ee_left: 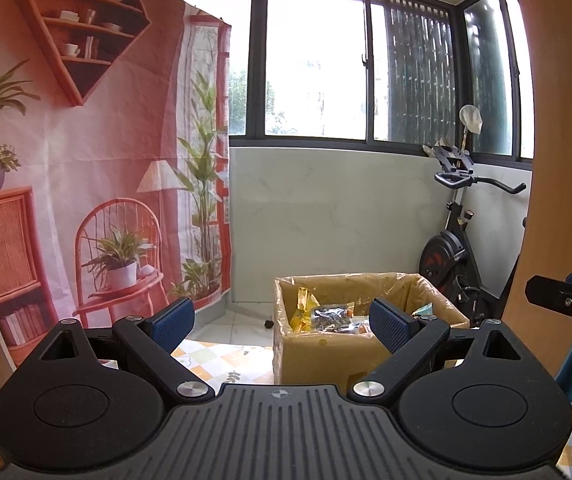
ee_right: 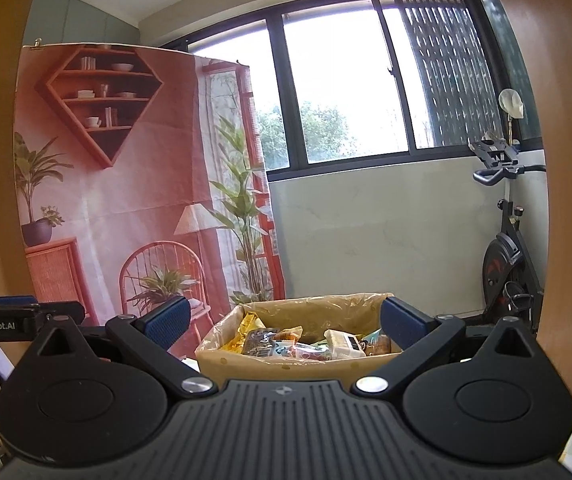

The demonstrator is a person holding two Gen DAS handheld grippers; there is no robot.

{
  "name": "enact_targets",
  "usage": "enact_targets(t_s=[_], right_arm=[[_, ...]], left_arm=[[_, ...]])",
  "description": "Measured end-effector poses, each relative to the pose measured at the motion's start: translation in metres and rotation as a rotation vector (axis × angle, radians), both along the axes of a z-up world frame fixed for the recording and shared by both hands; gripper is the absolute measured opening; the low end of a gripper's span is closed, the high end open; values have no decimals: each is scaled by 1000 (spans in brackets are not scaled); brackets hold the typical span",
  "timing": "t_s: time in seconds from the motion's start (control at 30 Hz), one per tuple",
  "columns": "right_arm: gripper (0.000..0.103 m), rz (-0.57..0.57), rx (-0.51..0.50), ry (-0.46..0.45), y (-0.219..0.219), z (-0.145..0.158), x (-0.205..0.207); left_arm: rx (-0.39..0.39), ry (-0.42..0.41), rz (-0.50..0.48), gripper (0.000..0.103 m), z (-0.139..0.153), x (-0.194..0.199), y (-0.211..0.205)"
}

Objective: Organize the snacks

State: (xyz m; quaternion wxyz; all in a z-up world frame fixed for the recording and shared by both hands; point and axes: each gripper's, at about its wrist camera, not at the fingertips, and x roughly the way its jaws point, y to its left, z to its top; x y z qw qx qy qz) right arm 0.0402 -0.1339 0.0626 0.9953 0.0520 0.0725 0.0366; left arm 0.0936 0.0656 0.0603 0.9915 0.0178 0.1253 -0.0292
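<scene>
A cardboard box [ee_left: 318, 360] lined with clear plastic stands ahead, holding several snack packets [ee_left: 328, 316]. It shows in the right wrist view too [ee_right: 246, 362], with its packets [ee_right: 306, 344] piled inside. My left gripper [ee_left: 282, 320] is open and empty, held up just short of the box's left front. My right gripper [ee_right: 286, 320] is open and empty, in front of the box's near wall. The right gripper's tip [ee_left: 558, 300] shows at the right edge of the left wrist view. The left gripper's side [ee_right: 18, 320] shows at the left of the right wrist view.
A printed room backdrop [ee_left: 98, 160] hangs at the left. An exercise bike [ee_left: 458, 248] stands at the right by the windowed wall. A checked cloth [ee_left: 214, 360] covers the surface under the box. Wooden panels [ee_right: 566, 160] frame both sides.
</scene>
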Motion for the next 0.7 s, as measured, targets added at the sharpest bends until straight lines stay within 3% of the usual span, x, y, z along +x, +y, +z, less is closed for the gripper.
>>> enact_targets(t_s=[0.7], right_arm=[[103, 7, -20, 11, 4, 3, -3]], left_arm=[[-4, -4, 18, 95, 3, -5, 1]])
